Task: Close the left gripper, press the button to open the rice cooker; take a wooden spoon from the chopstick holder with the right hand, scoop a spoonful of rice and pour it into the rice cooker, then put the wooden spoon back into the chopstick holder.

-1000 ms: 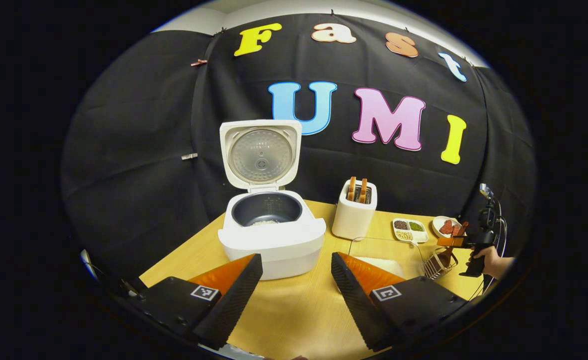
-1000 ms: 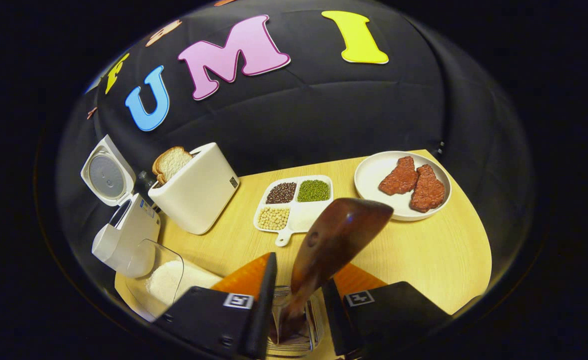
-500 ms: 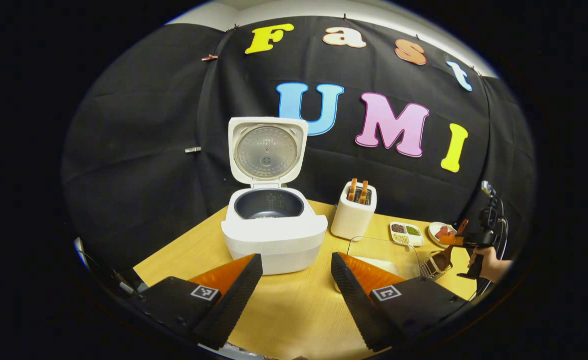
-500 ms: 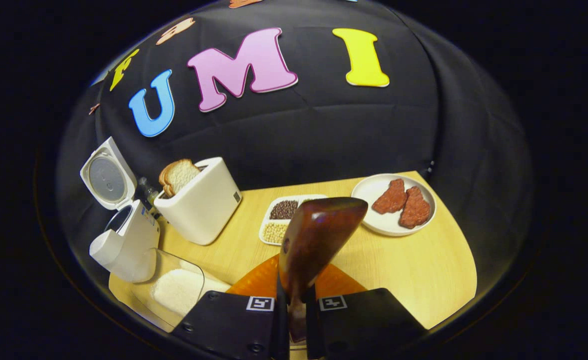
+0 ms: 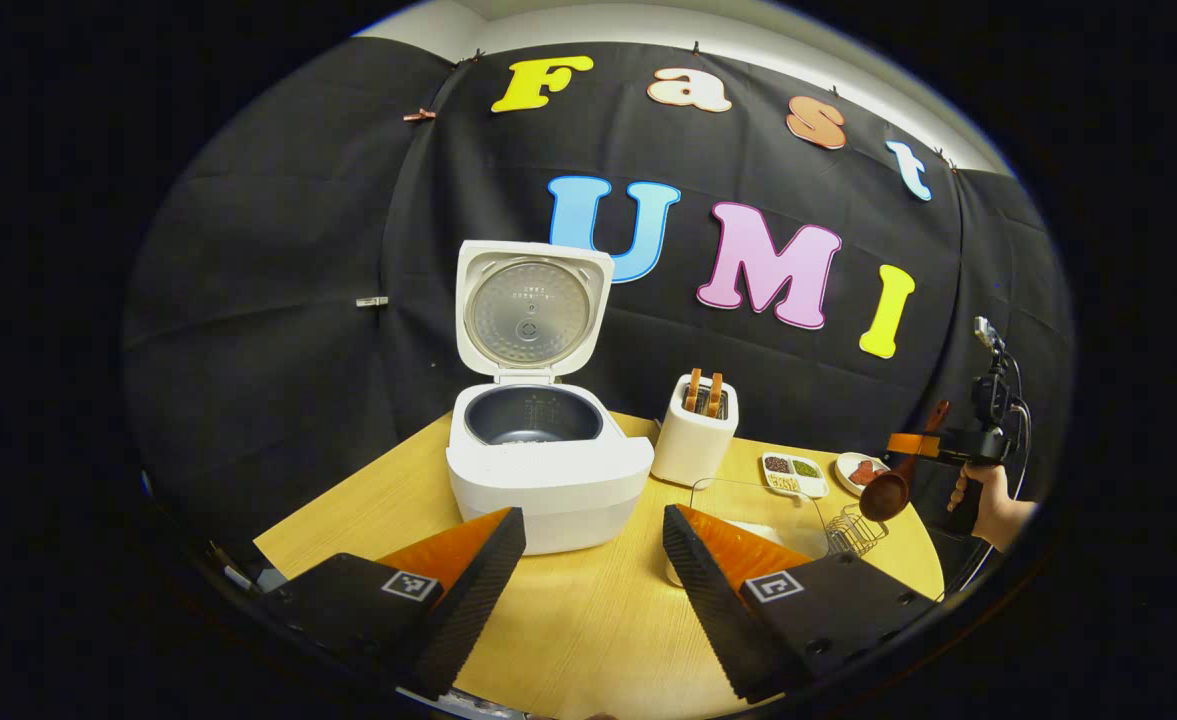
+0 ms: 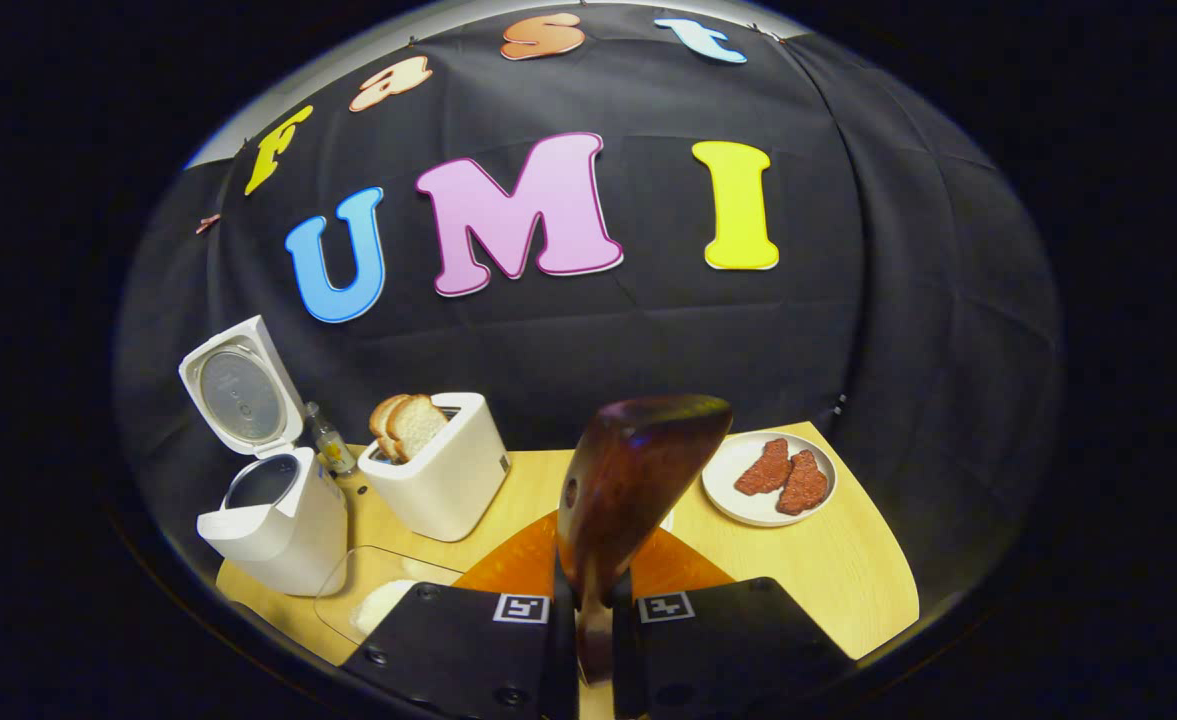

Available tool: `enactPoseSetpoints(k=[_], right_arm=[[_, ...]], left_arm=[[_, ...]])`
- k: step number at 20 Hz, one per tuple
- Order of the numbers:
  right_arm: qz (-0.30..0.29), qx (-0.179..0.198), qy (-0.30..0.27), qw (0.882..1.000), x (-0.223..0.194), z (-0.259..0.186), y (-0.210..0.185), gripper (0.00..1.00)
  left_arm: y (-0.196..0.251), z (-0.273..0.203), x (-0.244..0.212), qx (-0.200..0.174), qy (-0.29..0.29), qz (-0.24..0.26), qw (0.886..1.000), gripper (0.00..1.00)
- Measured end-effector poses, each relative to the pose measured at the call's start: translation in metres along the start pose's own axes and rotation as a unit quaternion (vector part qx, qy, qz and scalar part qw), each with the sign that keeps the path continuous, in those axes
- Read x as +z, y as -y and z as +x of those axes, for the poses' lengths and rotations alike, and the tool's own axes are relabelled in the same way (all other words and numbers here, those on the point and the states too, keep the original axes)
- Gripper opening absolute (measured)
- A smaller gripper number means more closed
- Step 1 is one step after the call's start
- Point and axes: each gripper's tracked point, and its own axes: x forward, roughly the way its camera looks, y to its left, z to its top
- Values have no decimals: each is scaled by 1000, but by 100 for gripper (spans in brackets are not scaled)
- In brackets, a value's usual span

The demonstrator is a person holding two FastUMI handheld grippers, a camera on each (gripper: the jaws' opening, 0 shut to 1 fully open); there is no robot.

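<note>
Wooden spoon (image 6: 628,480) now lifted clear, handle end hidden in clamped right jaws; left jaws apart.

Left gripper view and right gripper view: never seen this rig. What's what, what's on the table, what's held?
No robot arm: a person carries a two-finger tool in each hand, each with a fisheye camera looking along its fingers. In the left gripper view, the left tool is open and holds nothing, facing the rice cooker with its lid up. The right tool is shut on the wooden spoon, lifted above the wire chopstick holder. Also on the table: a toaster with bread, a clear container of rice, a plate of meat.
</note>
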Motion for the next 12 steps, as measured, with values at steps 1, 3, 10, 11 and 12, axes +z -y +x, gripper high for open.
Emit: enactPoseSetpoints(k=[1, 3, 10, 11, 12], right_arm=[[3, 4, 4, 1000, 2, -3, -12, 17], [9, 22, 13, 1000, 3, -4, -41, 17], [-16, 37, 18, 999, -56, 17, -107, 18], [-25, 31, 15, 999, -70, 23, -109, 18], [-36, 27, 13, 999, -83, 29, -112, 17]], left_arm=[[-3, 0, -4, -8, -3, -1, 1000, 98], [-12, 3, -18, -16, -9, -4, 1000, 96], [-38, 17, -72, -33, -42, -31, 998, 96], [-43, 21, -80, -33, -48, -30, 998, 96], [-46, 22, -92, -35, -56, -33, 997, 96]])
